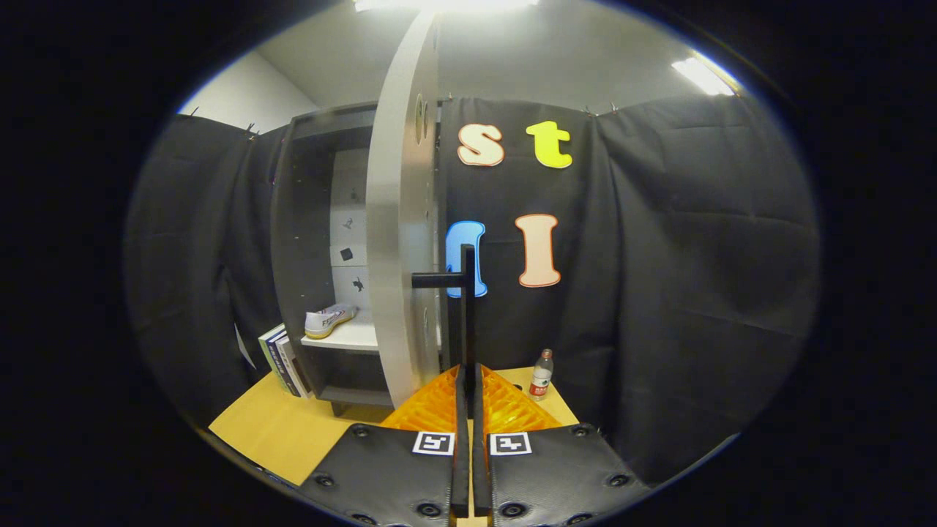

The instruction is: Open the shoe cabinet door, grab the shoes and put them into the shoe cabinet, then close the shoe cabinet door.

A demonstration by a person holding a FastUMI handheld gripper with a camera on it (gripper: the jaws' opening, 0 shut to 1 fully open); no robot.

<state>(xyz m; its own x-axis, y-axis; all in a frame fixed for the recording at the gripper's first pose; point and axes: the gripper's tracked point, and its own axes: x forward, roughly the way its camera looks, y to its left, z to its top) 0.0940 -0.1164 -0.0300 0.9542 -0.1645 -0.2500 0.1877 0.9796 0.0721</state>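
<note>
The dark shoe cabinet (307,241) stands beyond the fingers to the left. Its white door (399,241) is swung wide open and shows nearly edge-on. A white sneaker (329,320) with a yellowish sole lies on the cabinet's white shelf (351,338). A black bar handle (467,307) sticks out from the door's face on a short stub and runs down between my fingertips. My gripper (471,375) is shut on the lower end of that handle, both fingers pressed against it.
A few books (284,360) lean against the cabinet's left side on the yellow tabletop (271,432). A small plastic bottle (541,374) stands right of the fingers near the black cloth wall.
</note>
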